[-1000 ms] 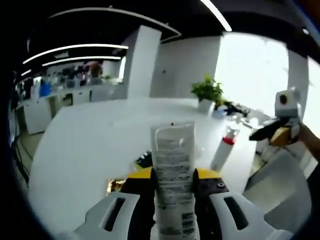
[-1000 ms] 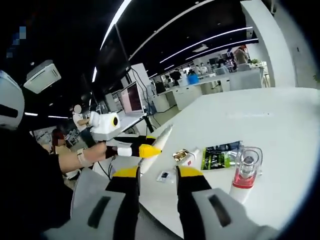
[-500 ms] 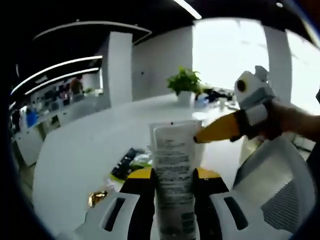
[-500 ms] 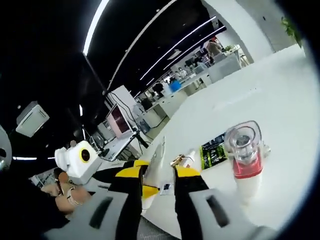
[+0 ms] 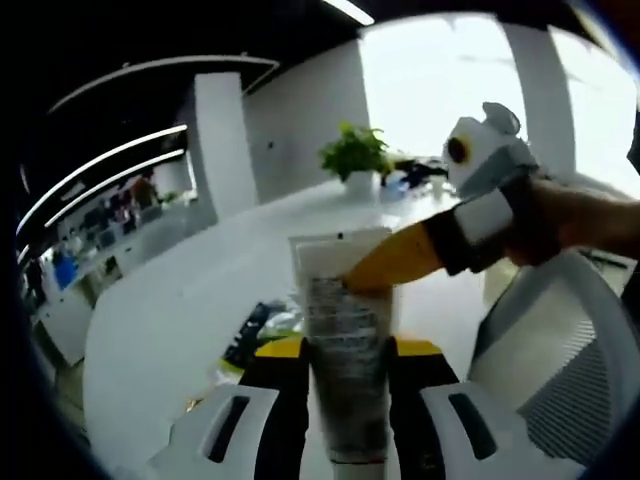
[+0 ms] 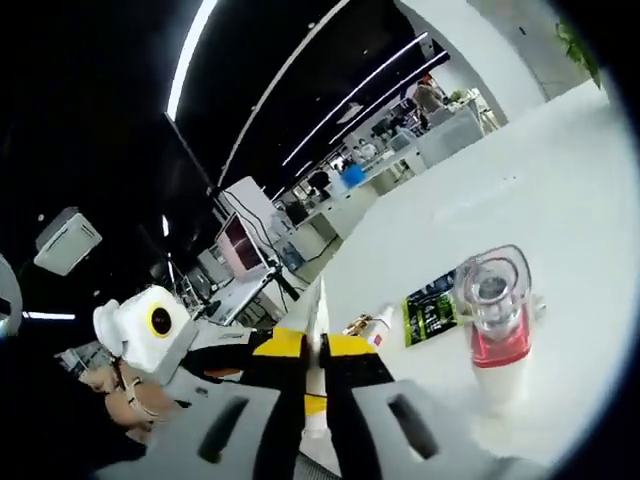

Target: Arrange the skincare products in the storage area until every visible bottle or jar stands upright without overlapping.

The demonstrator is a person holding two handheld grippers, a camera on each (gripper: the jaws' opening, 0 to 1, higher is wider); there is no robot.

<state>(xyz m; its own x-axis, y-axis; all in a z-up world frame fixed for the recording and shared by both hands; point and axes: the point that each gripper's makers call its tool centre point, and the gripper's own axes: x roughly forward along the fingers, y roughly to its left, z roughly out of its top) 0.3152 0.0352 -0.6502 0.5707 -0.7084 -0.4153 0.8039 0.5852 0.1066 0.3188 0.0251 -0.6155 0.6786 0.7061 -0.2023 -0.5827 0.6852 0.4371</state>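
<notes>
Gripping a white printed tube (image 5: 340, 340), both hand-held grippers pinch it.

An open office with a dark ceiling, strip lights (image 6: 190, 50), bright windows (image 5: 450, 90) and a white pillar (image 5: 220, 140).

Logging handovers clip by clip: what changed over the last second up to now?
The right gripper came across from the far right and shut its fingers on the flat top end of the white tube; a second ago they were open and clear of it. The left gripper keeps its hold lower on the tube. The red-collared bottle and green packet stay on the white table.
</notes>
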